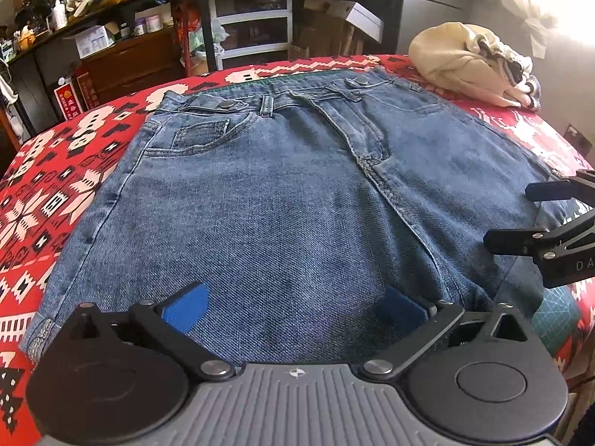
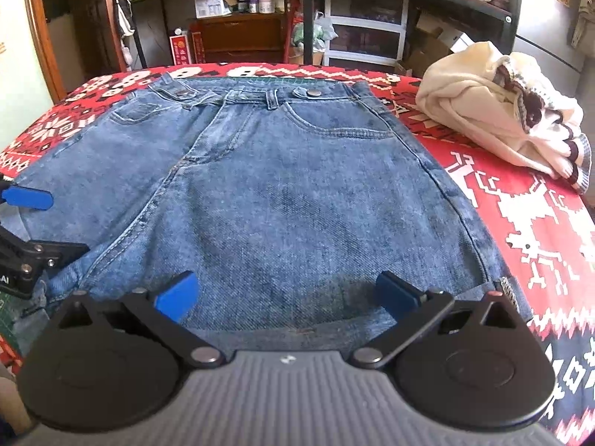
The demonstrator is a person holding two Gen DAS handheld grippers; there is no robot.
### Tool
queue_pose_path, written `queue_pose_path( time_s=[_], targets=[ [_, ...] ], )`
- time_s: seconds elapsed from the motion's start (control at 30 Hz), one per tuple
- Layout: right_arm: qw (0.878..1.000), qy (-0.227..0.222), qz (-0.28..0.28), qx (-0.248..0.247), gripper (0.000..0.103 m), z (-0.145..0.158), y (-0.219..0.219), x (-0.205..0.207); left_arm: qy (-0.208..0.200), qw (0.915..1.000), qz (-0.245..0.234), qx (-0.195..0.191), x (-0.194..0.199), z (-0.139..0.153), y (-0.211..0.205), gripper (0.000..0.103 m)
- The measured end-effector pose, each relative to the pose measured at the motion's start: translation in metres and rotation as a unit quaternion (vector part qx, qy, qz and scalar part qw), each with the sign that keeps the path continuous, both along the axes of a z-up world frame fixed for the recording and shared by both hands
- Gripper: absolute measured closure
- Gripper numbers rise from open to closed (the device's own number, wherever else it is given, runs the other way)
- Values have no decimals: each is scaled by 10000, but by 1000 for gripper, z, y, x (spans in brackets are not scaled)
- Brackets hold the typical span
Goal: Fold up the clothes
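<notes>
At the bottom of the left wrist view the left gripper (image 1: 295, 308) has its two blue pads (image 1: 189, 306) spread wide apart, holding nothing, with plain denim showing in the gap between them. The right gripper (image 2: 284, 295) in the right wrist view stands the same way, its blue pads (image 2: 178, 295) well apart and empty above the near edge of the cloth. Both hover low over a pair of blue denim jeans (image 1: 282, 193) that fills the middle of each frame, front side up, waistband toward the top of the picture, with two metal buttons, a belt loop and the fly seam showing (whether any pad actually touches the denim cannot be told). The near edge of the jeans (image 2: 297, 193) runs straight across just in front of the right gripper, and a turned-up hem (image 2: 507, 286) shows at lower right of that view; another cuff lies at lower left of the left wrist view. Each gripper appears in the other's picture: the right gripper (image 1: 520, 215) enters from the right edge of the left wrist view, and the left gripper (image 2: 37, 223) from the left edge of the right wrist view, both over the jeans. Under the jeans lies a red patterned tablecloth (image 1: 55, 171) with white and black figures, a green cutting mat (image 1: 554, 319) peeking out at lower right. A cream-coloured bundle of clothes (image 2: 494, 111) sits at upper right, apart from the jeans. Cluttered shelves (image 1: 111, 7) and a plastic drawer unit (image 2: 366, 24) line the top of the frames.
</notes>
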State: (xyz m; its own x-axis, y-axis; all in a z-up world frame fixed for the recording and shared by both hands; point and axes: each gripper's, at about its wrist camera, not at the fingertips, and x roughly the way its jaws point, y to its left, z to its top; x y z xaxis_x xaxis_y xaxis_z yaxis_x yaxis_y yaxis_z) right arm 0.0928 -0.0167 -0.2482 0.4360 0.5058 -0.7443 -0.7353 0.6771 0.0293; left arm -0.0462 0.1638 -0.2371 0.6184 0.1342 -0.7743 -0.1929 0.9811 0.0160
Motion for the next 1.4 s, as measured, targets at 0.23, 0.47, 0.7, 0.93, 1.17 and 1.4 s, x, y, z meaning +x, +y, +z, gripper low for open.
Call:
queue_pose_path(
  time_s=[0.23,0.47,0.7,0.93,1.17,1.4],
  targets=[
    [9997,182,68,-163,0,3,5,6,204,9998,12,-57,5,2,0,0],
    [9987,344,35,-368,0,6,13,10,565,9983,-129,-116,14,5,2,0],
    [9984,376,-26,-432,0,7,14,9,549,9984,-67,-101,13,5,-1,0],
    [9981,400,-24,-465,0,8,14,7,584,9982,81,-118,15,6,-1,0],
    [9983,404,11,-419,0,20,12,9,587,9982,81,-124,15,5,0,0],
    [9995,255,95,-161,0,41,15,19,564,9983,76,-115,15,5,0,0]
  ],
)
